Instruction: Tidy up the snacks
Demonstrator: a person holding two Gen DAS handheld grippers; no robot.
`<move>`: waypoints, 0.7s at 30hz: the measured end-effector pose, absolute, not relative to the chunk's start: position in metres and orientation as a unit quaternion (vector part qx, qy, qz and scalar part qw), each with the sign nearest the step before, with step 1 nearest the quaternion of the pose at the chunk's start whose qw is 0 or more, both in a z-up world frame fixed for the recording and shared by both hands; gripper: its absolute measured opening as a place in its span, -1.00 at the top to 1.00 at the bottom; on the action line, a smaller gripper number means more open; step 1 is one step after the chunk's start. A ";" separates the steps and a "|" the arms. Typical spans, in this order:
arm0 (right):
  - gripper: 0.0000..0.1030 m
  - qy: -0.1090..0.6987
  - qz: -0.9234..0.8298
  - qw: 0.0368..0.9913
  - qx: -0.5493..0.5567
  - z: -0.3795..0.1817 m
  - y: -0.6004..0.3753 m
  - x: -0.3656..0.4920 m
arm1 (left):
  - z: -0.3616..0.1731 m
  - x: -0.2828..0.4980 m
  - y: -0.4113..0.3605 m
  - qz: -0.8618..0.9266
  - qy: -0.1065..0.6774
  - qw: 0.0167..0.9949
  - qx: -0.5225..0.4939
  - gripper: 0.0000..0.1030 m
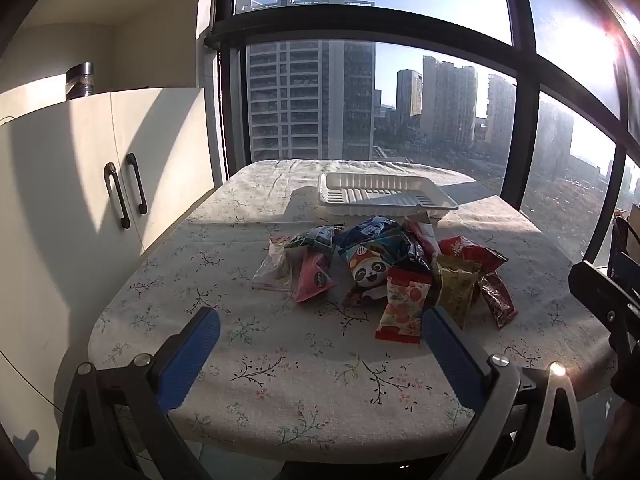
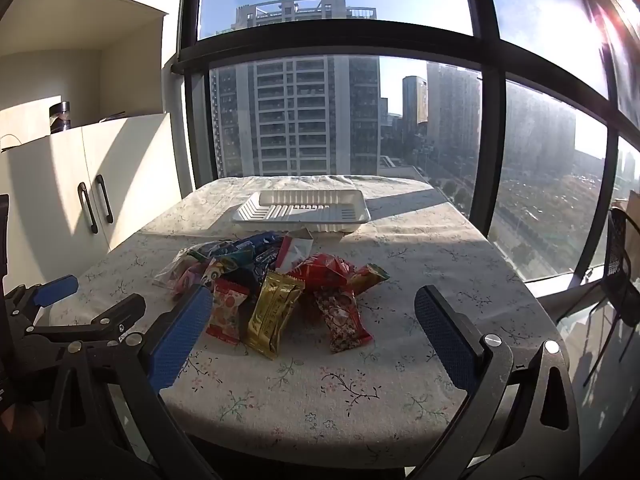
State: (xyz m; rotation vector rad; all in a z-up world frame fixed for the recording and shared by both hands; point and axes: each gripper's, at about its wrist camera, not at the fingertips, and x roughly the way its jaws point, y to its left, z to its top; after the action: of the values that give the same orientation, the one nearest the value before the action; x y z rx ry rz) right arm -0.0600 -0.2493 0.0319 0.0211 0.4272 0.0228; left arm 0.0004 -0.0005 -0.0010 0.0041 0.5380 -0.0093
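Note:
A heap of small snack packets (image 1: pixel 384 268) (image 2: pixel 276 280) lies in the middle of a table covered with a floral cloth (image 1: pixel 280 380). Among them are a panda packet (image 1: pixel 368 272), a gold packet (image 2: pixel 272 316) and a red-and-orange packet (image 1: pixel 402 308). Just behind the heap stands an empty white plastic tray (image 1: pixel 384 194) (image 2: pixel 300 210). My left gripper (image 1: pixel 320 316) hovers open over the near edge, in front of the heap. My right gripper (image 2: pixel 314 294) is open beside it, a little short of the gold packet. Neither holds anything.
A cream cabinet (image 1: pixel 120 184) with two dark handles stands left of the table, with a metal-lidded jar (image 1: pixel 79 80) on top. A tall window (image 2: pixel 360 120) runs behind the table. A black mesh chair (image 2: pixel 620 268) is at the far right.

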 end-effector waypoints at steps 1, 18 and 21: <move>-0.99 0.212 0.012 0.977 0.010 0.032 -0.249 -0.061 | -0.001 0.000 0.000 -0.005 0.266 0.964 0.001 -1.00; -0.99 0.216 0.014 0.976 0.006 0.025 -0.246 -0.059 | -0.003 0.001 0.002 -0.003 0.266 0.964 -0.002 -1.00; -0.99 0.216 0.014 0.976 0.006 0.025 -0.246 -0.059 | -0.003 0.001 0.002 -0.005 0.266 0.964 -0.003 -1.00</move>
State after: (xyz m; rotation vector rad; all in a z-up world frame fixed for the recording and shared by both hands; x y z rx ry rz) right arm -0.0588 -0.2463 0.0252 0.0114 0.4357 0.0279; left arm 0.0008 0.0023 -0.0029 -0.0064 0.5388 -0.0094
